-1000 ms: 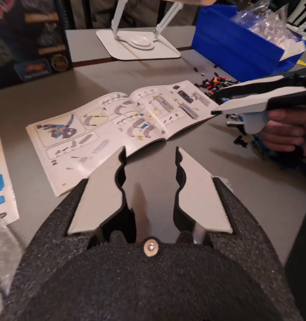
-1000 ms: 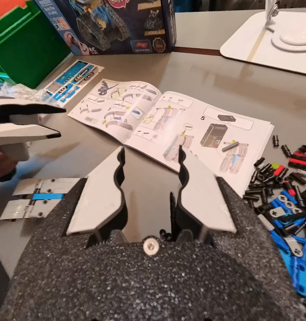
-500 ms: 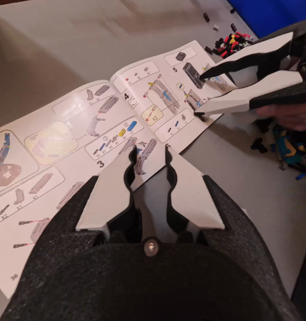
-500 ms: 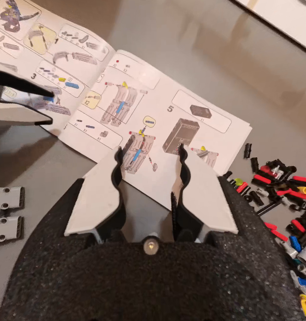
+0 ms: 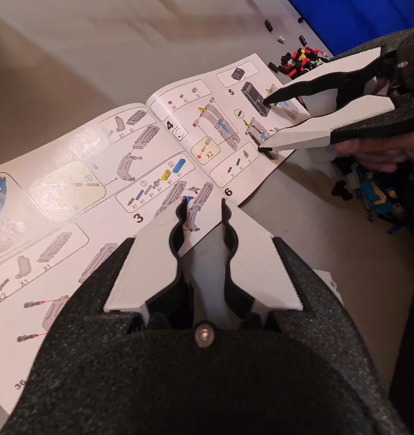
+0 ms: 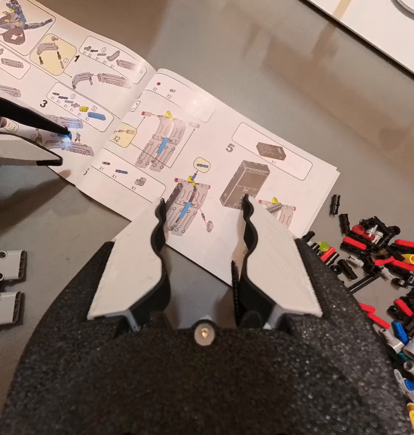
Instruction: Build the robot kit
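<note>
An open instruction booklet (image 5: 102, 223) lies flat on the grey table and also shows in the right wrist view (image 6: 213, 131). My left gripper (image 5: 203, 201) is open with a narrow gap and empty, its tips just over the booklet's near edge at the left page. My right gripper (image 6: 204, 199) is wide open and empty, its tips over the right page's lower drawings. Each gripper shows in the other's view: the right gripper (image 5: 262, 126) over the right page, the left gripper (image 6: 63, 146) over the left page. I cannot tell whether the tips touch the paper.
A pile of small black, red and yellow parts (image 6: 377, 247) lies right of the booklet, also seen farther off (image 5: 300, 58). Two grey beams (image 6: 6, 266) lie at the left. A blue bin (image 5: 366, 21) and a white base plate (image 6: 377, 30) stand at the back.
Both grippers have moved forward and down to the booklet, which now fills more of each view. The left gripper's jaws have narrowed. The right stays wide open.
</note>
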### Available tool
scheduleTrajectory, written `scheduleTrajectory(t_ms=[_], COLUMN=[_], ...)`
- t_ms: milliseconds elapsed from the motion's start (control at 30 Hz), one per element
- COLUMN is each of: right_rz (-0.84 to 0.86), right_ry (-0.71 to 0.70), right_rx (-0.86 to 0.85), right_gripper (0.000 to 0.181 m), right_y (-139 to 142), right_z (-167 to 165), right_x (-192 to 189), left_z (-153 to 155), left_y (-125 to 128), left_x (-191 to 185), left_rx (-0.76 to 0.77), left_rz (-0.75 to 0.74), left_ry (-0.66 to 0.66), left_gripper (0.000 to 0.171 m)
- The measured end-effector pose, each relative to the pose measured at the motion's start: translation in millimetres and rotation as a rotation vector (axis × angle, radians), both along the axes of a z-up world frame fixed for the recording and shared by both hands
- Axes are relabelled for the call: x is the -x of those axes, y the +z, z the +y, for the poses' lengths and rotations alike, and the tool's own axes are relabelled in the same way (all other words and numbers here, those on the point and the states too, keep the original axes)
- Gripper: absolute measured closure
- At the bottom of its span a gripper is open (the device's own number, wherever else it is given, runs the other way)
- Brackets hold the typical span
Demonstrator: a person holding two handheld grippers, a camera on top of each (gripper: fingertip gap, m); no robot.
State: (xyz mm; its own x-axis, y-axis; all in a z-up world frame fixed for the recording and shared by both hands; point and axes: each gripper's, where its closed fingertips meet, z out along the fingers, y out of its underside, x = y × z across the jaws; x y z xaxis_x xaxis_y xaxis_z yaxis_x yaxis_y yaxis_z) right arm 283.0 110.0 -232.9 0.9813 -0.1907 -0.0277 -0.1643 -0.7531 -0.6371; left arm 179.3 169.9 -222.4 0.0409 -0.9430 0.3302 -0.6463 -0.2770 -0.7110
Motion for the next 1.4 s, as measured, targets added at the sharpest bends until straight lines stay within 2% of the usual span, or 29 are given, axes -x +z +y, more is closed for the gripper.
scheduleTrajectory(t_ms=[633, 700, 767, 800, 900, 1033, 1133, 1300, 1400], right_rz=[0.024, 0.053, 0.021, 0.016, -0.012, -0.004, 0.017, 0.064, 0.006], right_ry=[-0.004, -0.070, -0.223, -0.269, -0.291, -0.275, -0.282, -0.315, -0.350], right_rx=[-0.040, -0.140, -0.264, -0.268, -0.128, -0.123, -0.066, -0.037, 0.008], right_gripper=[0.117, 0.125, 0.147, 0.156, 0.160, 0.164, 0.164, 0.168, 0.171], right_y=[4, 27, 56, 58, 32, 28, 14, 5, 5], right_z=[0, -4, -23, -35, -54, -43, -43, -51, -66], right_x=[0, -22, -70, -89, -111, -108, -112, -120, -132], left_z=[1, 1, 1, 0, -1, -1, -1, -1, -1], left_y=[-3, -3, -3, -2, -1, -1, 0, 0, 0], left_x=[-1, 0, 0, 1, 2, 2, 1, 2, 2], left_rx=[-0.099, -0.122, -0.139, -0.145, -0.166, -0.178, -0.169, -0.157, -0.161], left_rz=[0.012, 0.018, 0.019, 0.019, 0.020, 0.022, 0.019, 0.018, 0.018], left_ry=[0.002, 0.003, 0.005, 0.006, 0.003, 0.004, 0.007, 0.008, 0.007], left_gripper=[0.146, 0.145, 0.145, 0.145, 0.144, 0.144, 0.144, 0.144, 0.144])
